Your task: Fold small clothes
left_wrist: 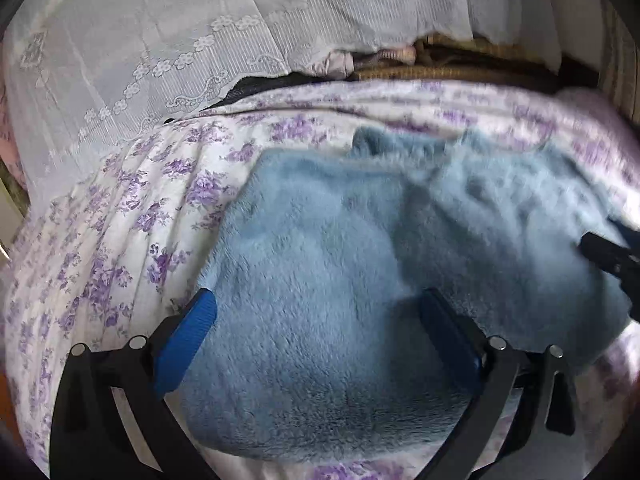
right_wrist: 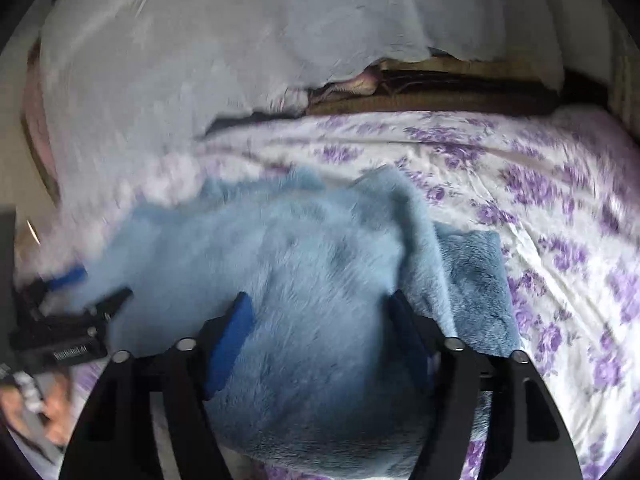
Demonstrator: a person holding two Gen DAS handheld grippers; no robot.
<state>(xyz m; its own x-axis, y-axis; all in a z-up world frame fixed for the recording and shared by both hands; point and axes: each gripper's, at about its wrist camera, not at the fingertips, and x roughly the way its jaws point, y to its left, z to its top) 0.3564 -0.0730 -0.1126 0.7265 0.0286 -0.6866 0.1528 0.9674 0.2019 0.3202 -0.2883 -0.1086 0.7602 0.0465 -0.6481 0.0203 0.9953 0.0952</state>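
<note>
A fluffy light-blue garment point(left_wrist: 340, 248) lies on a bed sheet with purple flowers point(left_wrist: 132, 216). My left gripper point(left_wrist: 316, 312) is open, its blue-padded fingers point(left_wrist: 188, 340) spread over the garment's near left part. In the right wrist view the same garment point(right_wrist: 280, 248) is bunched, with a fold of it lying to the right point(right_wrist: 472, 280). My right gripper point(right_wrist: 320, 316) is open, with the fabric between its fingers point(right_wrist: 232, 332). Each gripper shows at the edge of the other's view: the right one point(left_wrist: 612, 256), the left one point(right_wrist: 64, 320).
A white lace cloth point(left_wrist: 160, 48) covers things at the back of the bed. A wicker basket rim point(left_wrist: 440, 68) sits behind the sheet. The person's hand point(right_wrist: 36, 408) shows at the lower left of the right wrist view.
</note>
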